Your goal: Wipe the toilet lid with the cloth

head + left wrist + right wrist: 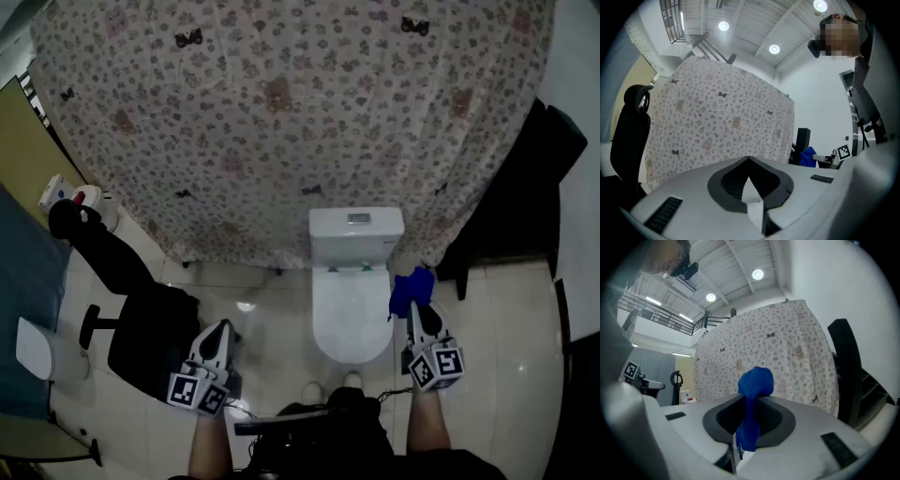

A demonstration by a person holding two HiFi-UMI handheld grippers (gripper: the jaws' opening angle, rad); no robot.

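**Head view.** Stood facing the toilet, with the toilet lid (352,314) down and lying between the two tools. Held the blue cloth (411,291) in the right tool (417,307), just beside the lid's right edge and, as far as could be told, not touching it. Carried the left tool (217,330) well apart from the toilet, over the floor near a black office chair (141,323). Saw the lid's long axis running from the cistern (356,232) toward the feet, with the rounded front end pointing back at the person. Judged the step to be the approach: cloth gripped, wiping not yet begun. Judged the next move to call for swinging the right tool leftward and down until the cloth pressed flat on the lid, then stroking along that long axis.

**Left gripper view.** Found the left tool's jaws closed tip to tip with nothing between them. Saw them aimed up at the patterned curtain (722,122). Caught the cloth only as a small blue patch far off to the right.

**Right gripper view.** Found the right tool clamped on the cloth, with a rounded wad bunched above the jaw tips and a thin tail hanging down between the jaws. Saw the cloth's long axis lying along the jaws, wad end pointing forward toward the curtain. Saw nothing of the toilet here.
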